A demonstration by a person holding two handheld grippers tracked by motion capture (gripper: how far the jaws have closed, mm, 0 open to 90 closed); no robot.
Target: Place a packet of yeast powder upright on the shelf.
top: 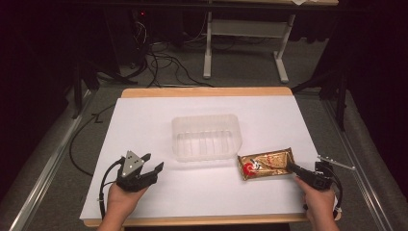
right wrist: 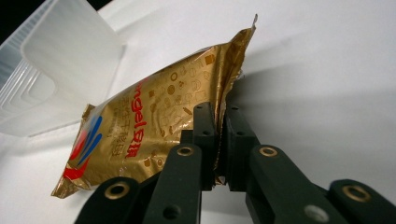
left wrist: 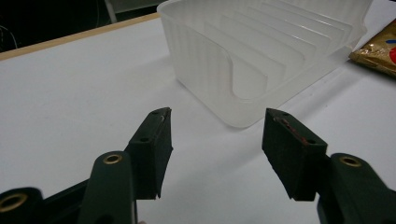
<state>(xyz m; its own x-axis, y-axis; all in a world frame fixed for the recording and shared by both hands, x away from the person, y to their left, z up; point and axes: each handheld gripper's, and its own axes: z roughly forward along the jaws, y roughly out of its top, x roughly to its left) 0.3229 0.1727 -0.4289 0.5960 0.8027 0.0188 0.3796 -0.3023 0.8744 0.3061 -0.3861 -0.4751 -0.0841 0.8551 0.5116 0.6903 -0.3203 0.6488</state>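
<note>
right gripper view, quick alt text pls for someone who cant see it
The right gripper is shut on the crimped end of a gold snack packet with red and blue print, over a white table. A clear plastic container sits just beyond it.

bright overhead light on the white surface (top: 144, 125), dark and murky beyond its edges. soft grey shadow right of the gold packet (right wrist: 159, 121) in the right gripper view. fingers (left wrist: 152, 149) blurred up close. mild glare on foil.

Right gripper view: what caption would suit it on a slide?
Claw pinching the crimped end of a gold snack packet beside a clear plastic tub.
</note>
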